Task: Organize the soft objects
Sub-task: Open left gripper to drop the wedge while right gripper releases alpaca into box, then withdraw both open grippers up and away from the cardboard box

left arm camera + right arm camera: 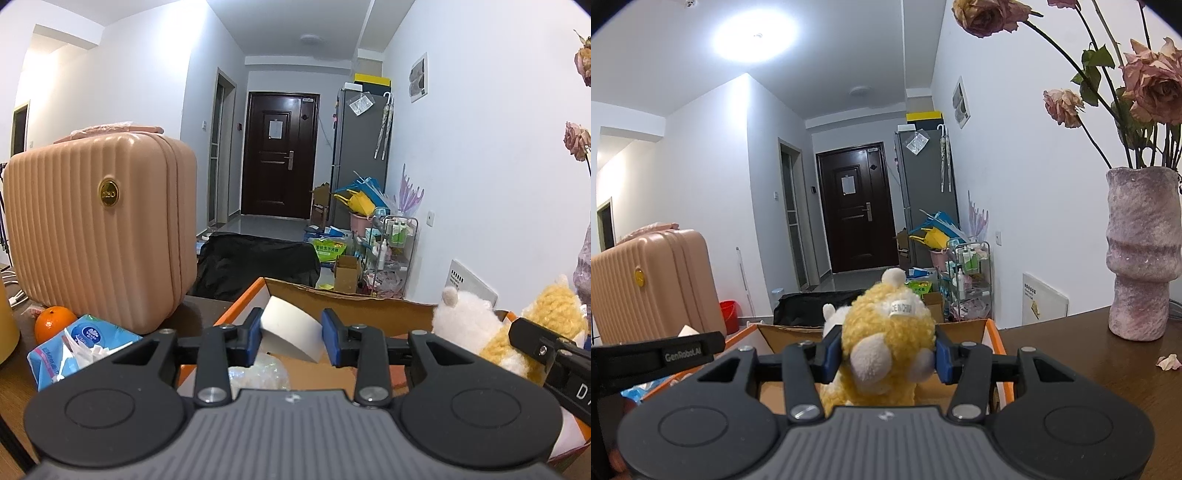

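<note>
Left gripper (291,334): blue pads either side of a white sponge (291,332), a smooth wedge-shaped block with a curved top face. The left pad looks to be on the sponge's edge; at the right pad I cannot tell contact from a thin gap. So grasp or release cannot be told.

Right gripper (886,356): blue pads clamped on a plush toy (886,332), curly yellow pile with smooth white paws and a white sewn-in label. It hangs over the box, tail end toward the camera.

Box (354,306): open cardboard, plain brown inside, orange outer rim, standing on a dark wood-grain table (1108,373). The sponge sits over its left half; below it lies a crinkled clear bag (258,373).

Left of the box: a blue soft-pack of tissues (81,347), an orange (53,323), and a ribbed hard-shell pink case (99,229). To the right: a rough mottled pink vase (1141,254) with dried roses (1156,85).
</note>
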Demonstrator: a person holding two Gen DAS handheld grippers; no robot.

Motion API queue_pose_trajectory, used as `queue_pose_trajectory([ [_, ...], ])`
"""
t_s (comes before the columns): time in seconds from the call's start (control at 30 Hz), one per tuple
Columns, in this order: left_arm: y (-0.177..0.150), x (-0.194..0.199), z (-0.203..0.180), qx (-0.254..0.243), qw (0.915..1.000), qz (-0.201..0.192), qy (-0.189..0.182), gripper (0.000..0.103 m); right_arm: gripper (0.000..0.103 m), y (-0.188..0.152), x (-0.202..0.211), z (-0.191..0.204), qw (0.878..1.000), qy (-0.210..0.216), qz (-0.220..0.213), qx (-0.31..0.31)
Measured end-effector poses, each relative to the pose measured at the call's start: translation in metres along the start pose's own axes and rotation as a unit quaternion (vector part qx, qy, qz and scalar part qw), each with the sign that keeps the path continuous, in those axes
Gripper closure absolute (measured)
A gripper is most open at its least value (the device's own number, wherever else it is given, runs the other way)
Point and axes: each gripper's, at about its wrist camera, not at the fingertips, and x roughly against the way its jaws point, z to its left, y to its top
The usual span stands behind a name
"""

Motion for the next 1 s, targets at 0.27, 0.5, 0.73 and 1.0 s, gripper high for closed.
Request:
queue_pose_trajectory([
  [0.27,0.000,0.005,0.003,0.005,0.9992,-0.018,0.035,0.000,0.008,-0.003,-0.001,-0.005,0.999,-0.032,0.010,-0.010],
  [0.5,0.000,0.008,0.004,0.013,0.9983,-0.023,0.052,0.000,0.000,-0.005,0.002,-0.004,0.999,-0.046,0.001,-0.005],
  [0.73,0.001,0.008,0.006,0.016,0.9984,-0.021,0.051,0.000,0.000,-0.006,0.005,-0.002,0.999,-0.045,-0.001,-0.003],
  [1.0,0.000,0.020,0.006,0.006,0.9984,-0.028,0.048,0.000,0.000,-0.005,0.017,0.000,0.999,-0.047,-0.006,0.009],
])
